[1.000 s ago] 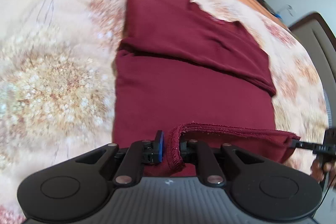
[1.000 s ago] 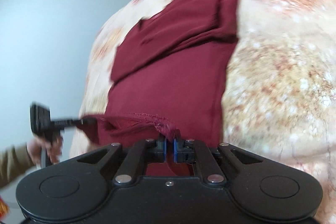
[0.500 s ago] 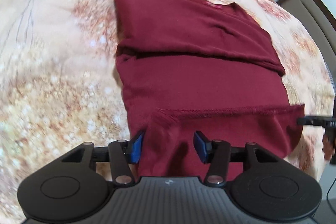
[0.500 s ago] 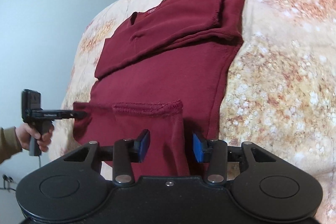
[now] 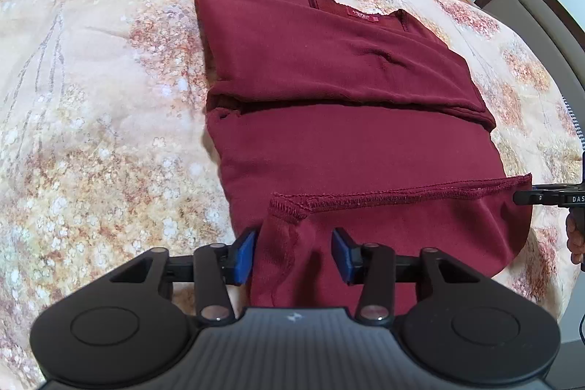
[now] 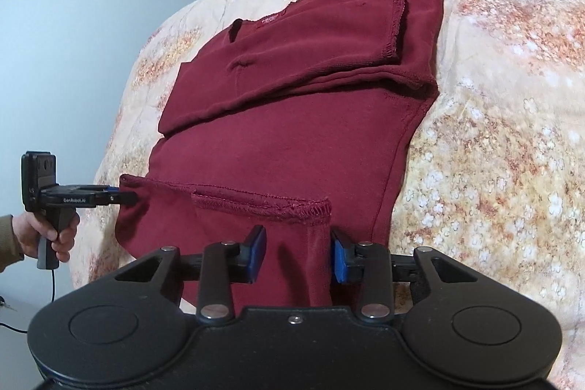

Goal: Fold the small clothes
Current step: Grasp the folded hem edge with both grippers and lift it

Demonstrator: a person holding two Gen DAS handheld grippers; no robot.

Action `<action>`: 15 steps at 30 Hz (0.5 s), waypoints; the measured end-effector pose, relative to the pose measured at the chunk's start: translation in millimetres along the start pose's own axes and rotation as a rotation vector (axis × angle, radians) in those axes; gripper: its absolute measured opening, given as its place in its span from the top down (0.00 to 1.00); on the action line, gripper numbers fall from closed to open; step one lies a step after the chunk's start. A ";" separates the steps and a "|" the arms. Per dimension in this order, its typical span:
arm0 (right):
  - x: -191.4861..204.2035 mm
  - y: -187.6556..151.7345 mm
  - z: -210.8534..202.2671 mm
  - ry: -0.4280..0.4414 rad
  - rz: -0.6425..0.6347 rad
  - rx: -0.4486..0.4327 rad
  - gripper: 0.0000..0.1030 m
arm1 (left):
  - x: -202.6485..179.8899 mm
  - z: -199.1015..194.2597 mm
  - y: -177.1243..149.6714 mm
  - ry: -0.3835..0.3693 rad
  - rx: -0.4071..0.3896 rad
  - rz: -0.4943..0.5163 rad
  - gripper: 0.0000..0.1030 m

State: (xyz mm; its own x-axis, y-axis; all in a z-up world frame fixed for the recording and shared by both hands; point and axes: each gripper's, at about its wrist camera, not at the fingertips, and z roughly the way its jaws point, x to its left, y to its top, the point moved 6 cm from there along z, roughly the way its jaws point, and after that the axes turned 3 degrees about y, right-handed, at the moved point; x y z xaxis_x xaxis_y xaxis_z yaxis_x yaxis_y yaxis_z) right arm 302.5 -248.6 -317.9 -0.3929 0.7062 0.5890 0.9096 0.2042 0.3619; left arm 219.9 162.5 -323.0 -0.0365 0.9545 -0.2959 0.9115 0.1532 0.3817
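Maroon shirt [image 5: 351, 148] lies flat on the bed [image 5: 91, 134], its turned-up hem [image 5: 402, 196] running crosswise just ahead of both grippers. Left gripper [image 5: 292, 254] and right gripper [image 6: 296, 254] each straddle a hem corner, jaws part-open, closing, pads not yet pressing cloth.

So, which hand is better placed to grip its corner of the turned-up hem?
Left, narrowly. Both grippers' jaws are closing with cloth between them, but the left gripper has its hem corner centred; the right gripper's sits toward one pad.
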 end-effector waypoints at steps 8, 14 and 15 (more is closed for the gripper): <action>2.4 -3.2 4.8 -0.025 -0.029 0.022 0.65 | 1.8 5.4 1.3 0.018 0.008 -0.014 0.59; 7.0 -3.3 5.4 -0.027 -0.067 0.032 0.94 | 3.7 6.9 0.9 0.012 0.016 -0.021 0.72; 7.5 -3.8 5.0 -0.025 -0.068 0.031 0.94 | 3.6 6.6 0.7 0.007 0.017 -0.022 0.75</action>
State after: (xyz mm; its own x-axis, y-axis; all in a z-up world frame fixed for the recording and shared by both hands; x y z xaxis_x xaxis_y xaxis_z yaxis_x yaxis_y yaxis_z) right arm 296.8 -240.7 -318.4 -0.4512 0.7065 0.5452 0.8846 0.2731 0.3781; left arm 223.1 164.3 -329.6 -0.0593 0.9529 -0.2975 0.9172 0.1696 0.3605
